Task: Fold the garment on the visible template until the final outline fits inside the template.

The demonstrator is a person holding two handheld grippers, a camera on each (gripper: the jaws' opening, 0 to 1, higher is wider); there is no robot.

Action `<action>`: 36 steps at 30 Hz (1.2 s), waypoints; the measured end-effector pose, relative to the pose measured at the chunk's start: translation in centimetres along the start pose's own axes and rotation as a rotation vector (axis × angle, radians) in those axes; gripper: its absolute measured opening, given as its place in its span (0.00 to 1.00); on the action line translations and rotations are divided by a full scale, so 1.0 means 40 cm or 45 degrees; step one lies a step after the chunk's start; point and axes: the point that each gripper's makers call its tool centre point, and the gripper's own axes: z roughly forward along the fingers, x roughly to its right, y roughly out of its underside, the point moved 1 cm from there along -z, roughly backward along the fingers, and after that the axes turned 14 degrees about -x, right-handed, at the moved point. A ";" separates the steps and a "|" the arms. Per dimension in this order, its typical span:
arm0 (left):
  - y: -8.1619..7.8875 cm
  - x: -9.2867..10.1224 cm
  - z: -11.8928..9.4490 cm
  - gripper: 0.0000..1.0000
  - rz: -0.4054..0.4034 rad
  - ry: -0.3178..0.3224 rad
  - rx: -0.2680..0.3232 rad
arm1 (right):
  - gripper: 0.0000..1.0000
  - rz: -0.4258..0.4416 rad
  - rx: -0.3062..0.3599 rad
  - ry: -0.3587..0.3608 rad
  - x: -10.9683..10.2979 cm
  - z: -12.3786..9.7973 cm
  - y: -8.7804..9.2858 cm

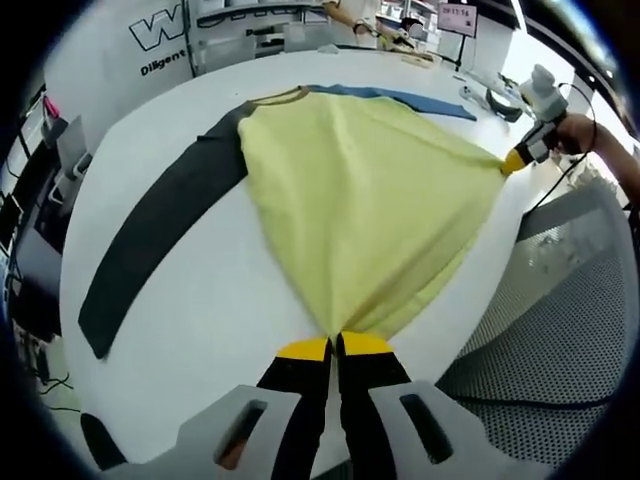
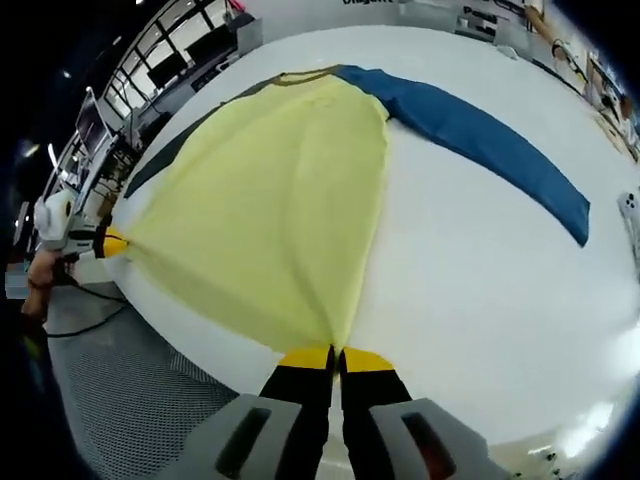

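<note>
A long-sleeved shirt lies on the white table (image 1: 200,290): yellow body (image 1: 360,190), dark grey sleeve (image 1: 150,240) and blue sleeve (image 1: 400,95). My left gripper (image 1: 333,345) is shut on one hem corner of the yellow body at the table's near edge. The right gripper (image 1: 515,160) shows at the right of the left gripper view, pinching the other hem corner. In the right gripper view my right gripper (image 2: 335,355) is shut on the yellow hem (image 2: 270,210), the blue sleeve (image 2: 480,140) stretches to the right, and the left gripper (image 2: 110,243) holds the far corner. The hem is pulled taut between them.
A perforated grey floor (image 1: 560,310) lies beyond the table edge. Shelves and a white wall with lettering (image 1: 165,35) stand behind the table. A person's hand (image 1: 585,135) holds the right gripper. Small items sit at the table's far end (image 1: 500,100).
</note>
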 end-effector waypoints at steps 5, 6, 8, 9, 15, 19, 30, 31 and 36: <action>0.002 0.006 0.005 0.03 0.005 0.010 -0.010 | 0.00 -0.020 -0.027 0.021 0.007 0.002 0.005; 0.002 0.007 0.006 0.03 -0.006 0.011 -0.009 | 0.00 -0.021 -0.032 0.021 0.009 0.004 0.007; 0.003 0.008 0.006 0.03 -0.009 0.014 -0.011 | 0.00 -0.022 -0.035 0.021 0.010 0.005 0.008; 0.003 0.008 0.006 0.03 -0.008 0.015 -0.012 | 0.00 -0.022 -0.037 0.021 0.011 0.006 0.008; 0.010 0.010 0.012 0.03 0.002 0.017 -0.027 | 0.00 -0.033 -0.060 0.029 0.011 0.011 0.017; 0.009 0.013 0.011 0.03 0.007 0.023 -0.029 | 0.00 -0.028 -0.056 0.013 0.007 0.012 0.017; -0.001 0.009 -0.017 0.07 0.086 0.026 -0.003 | 0.04 0.008 -0.020 0.079 0.034 -0.023 0.015; 0.000 0.006 -0.021 0.08 0.085 0.022 -0.010 | 0.08 -0.007 0.003 0.102 0.039 -0.031 0.005; 0.003 -0.027 -0.039 0.11 0.057 -0.003 -0.008 | 0.14 -0.052 0.077 0.146 0.031 -0.062 -0.036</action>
